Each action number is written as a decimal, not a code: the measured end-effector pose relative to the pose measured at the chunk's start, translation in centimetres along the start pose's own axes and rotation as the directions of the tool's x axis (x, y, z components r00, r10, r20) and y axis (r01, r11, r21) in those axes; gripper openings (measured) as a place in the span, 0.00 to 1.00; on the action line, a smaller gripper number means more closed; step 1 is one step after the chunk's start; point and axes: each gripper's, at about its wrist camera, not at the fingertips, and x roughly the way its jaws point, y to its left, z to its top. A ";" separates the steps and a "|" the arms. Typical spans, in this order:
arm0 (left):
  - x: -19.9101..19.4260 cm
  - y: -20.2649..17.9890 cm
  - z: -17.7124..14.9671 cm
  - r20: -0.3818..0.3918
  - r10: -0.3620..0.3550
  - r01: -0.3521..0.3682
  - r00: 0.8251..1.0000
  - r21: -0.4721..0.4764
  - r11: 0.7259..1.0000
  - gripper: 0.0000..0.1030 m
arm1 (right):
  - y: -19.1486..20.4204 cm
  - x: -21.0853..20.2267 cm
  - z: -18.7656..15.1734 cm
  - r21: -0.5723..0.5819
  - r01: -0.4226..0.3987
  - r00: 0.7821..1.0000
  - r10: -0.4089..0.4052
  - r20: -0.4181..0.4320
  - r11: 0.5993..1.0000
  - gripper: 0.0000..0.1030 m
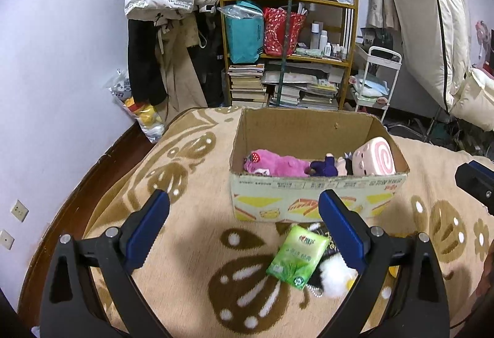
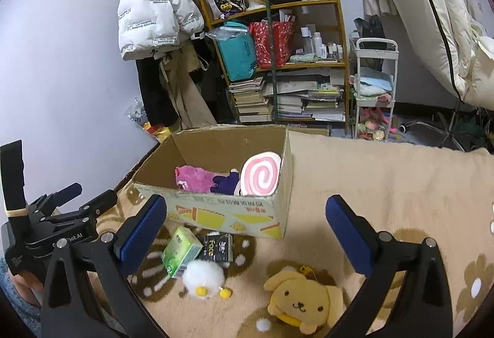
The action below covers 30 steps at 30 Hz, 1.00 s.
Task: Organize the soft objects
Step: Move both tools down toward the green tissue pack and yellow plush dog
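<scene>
— What carries everything?
— A bed under a beige blanket (image 2: 355,171) with brown flowers.
— And on it?
— A cardboard box (image 2: 228,214), a green tissue pack (image 2: 180,251), a dark packet (image 2: 216,247), a white fluffy chick (image 2: 203,276), a yellow dog plush (image 2: 304,297)

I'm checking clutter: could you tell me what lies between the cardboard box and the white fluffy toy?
The green tissue pack and black pack, seen in the right wrist view.

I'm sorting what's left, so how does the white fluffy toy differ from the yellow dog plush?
The white fluffy toy is a small white ball with yellow feet; the yellow dog plush is bigger, golden, with a face and floppy ears. The white one touches the green tissue pack; the dog lies alone. Both lie on the blanket outside the box.
</scene>
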 end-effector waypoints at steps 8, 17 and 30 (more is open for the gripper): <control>-0.5 -0.2 -1.2 -0.032 0.004 -0.003 0.999 0.026 1.000 0.93 | -0.1 -0.6 -1.1 0.021 0.014 1.000 -0.014 -0.018 1.000 1.00; -0.9 -0.6 -1.8 -0.044 -0.001 0.003 0.999 0.049 0.999 0.93 | 0.0 -1.0 -1.6 0.022 0.021 1.000 -0.020 -0.020 1.000 1.00; 2.2 -1.6 -2.6 -0.153 -0.024 0.035 0.988 0.065 0.997 0.93 | -1.3 1.8 -2.4 0.059 0.091 0.982 -0.080 -0.170 0.994 1.00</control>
